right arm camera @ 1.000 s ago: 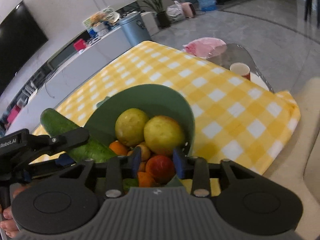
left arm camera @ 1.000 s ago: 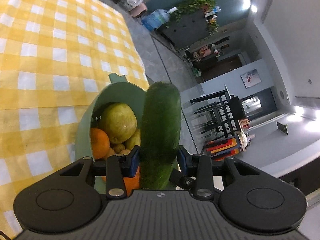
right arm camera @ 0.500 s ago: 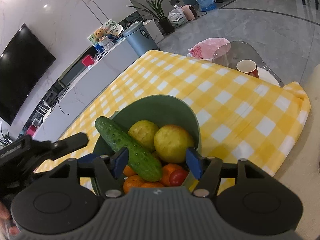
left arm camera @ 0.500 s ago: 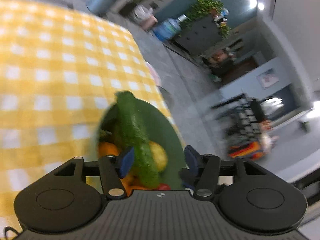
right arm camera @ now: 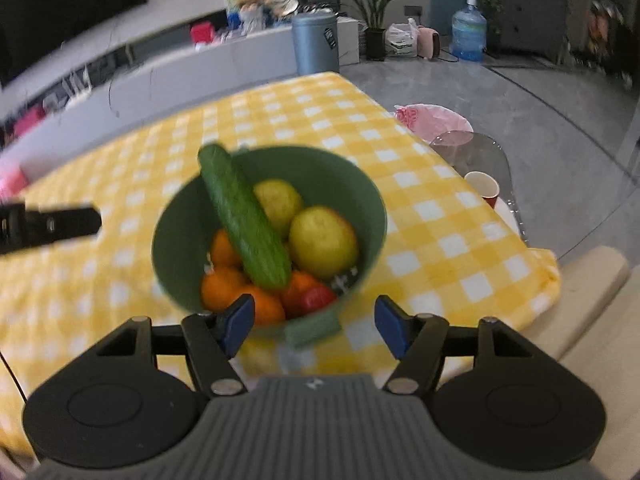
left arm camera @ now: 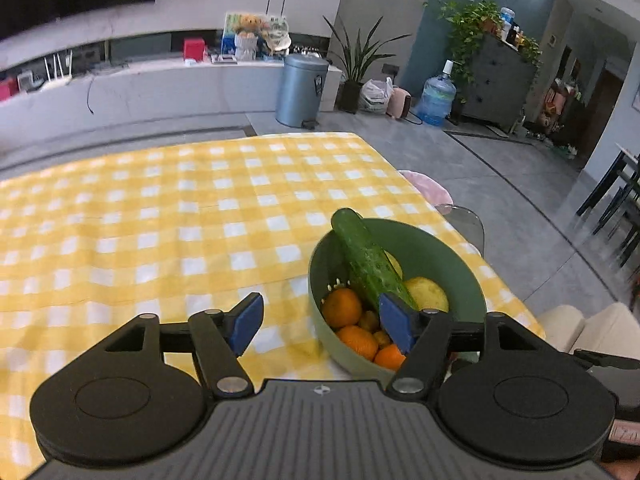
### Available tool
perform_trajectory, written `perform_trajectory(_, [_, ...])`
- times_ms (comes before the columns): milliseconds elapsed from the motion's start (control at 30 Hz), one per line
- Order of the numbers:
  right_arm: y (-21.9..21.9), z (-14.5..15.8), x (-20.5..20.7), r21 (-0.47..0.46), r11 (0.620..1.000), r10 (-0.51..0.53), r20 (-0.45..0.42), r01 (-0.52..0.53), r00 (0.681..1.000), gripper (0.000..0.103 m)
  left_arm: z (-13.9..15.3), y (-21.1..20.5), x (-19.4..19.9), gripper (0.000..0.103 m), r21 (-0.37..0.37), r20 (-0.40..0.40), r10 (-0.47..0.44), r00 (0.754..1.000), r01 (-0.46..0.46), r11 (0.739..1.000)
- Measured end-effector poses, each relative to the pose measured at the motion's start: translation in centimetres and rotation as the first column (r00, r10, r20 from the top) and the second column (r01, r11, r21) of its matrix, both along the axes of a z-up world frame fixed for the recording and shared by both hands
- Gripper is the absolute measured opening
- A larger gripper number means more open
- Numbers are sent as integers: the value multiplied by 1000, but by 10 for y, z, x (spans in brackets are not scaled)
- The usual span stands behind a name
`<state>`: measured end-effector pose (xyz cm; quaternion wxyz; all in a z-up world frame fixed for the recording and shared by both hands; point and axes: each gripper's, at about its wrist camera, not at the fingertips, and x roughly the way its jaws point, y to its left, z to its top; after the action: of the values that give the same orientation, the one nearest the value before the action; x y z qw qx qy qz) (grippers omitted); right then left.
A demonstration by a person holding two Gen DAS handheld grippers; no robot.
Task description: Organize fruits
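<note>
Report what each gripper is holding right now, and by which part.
Nothing. The left gripper and right gripper have just been opening and stand empty; the cucumber lies free in the green bowl.

A yellow checked tablecloth (left arm camera: 168, 216) covers the table. Beyond its far edge, at twelve o'clock, stands a grey-blue bin (left arm camera: 301, 90), with a potted plant (left arm camera: 356, 60) and a water jug (left arm camera: 435, 98) toward one o'clock. A red paper cup (right arm camera: 483, 188) sits on a glass side table (right arm camera: 476, 152) at three o'clock.
</note>
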<state>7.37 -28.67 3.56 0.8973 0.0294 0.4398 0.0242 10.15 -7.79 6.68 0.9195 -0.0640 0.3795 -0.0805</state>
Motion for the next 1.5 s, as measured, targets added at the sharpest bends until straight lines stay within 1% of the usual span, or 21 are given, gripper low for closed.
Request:
perform_trajectory(33, [2,0,-5,-10,1000,15,-5,-15,1000,70,-1,-3,-4,84,10,-2,0,1000,0,1000])
perform_trajectory(67, [5,-1,-11,-24,999,34,-9,-34,999,72,-4,-5,-4,84,14,-14,5,1000,-5,1000])
perform_trajectory(133, [12,-1,-21,-44,997,60,-10,-60,998,73,-9,-13,-7,85,18,-42,-3,999,4,1000])
perform_trajectory(167, [14,-1,-26,-45,997,69,-8,-70,998,76,-13,-14,-11,85,17,-46,-3,999,4,1000])
perform_trajectory(233, [19,-3,-34,-30,996,85,-9,-85,996,78,-19,-18,-17,85,28,-52,4,999,-2,1000])
perform_trajectory(367, [23,-9,-46,21,997,81,-26,-81,996,78,-30,-24,-32,84,73,-58,36,998,-31,997])
perform_trajectory(500, [25,-11,-50,26,997,73,-25,-73,997,78,-34,-30,-40,84,88,-65,38,997,-32,996])
perform_trajectory(600, [24,-9,-51,24,998,62,-21,-62,998,79,-31,-33,-44,84,83,-63,38,997,-32,996])
perform_trajectory(700, [23,-6,-53,29,998,48,-15,-48,999,79,-27,-35,-48,85,70,-30,37,999,-35,997])
perform_trajectory(800, [24,-2,-55,18,999,36,3,-36,999,79,-24,-35,-50,85,57,-14,41,999,-40,998])
perform_trajectory(933, [27,2,-55,7,999,38,14,-38,999,79,-23,-31,-49,85,29,-24,51,998,-50,998])
perform_trajectory(1067, [33,5,-57,-11,999,54,23,-53,998,79,-26,-28,-48,85,-10,-54,46,998,-46,999])
perform_trajectory(1267, [40,7,-59,-25,997,68,29,-68,997,79,-27,-26,-48,85,-30,-63,28,998,-30,999])
perform_trajectory(1367, [42,9,-60,-35,997,69,33,-67,997,79,-27,-25,-50,85,-46,-59,42,997,-45,998])
perform_trajectory(1500, [45,10,-62,-53,996,75,32,-74,997,79,-26,-24,-53,85,-48,-51,43,998,-46,998])
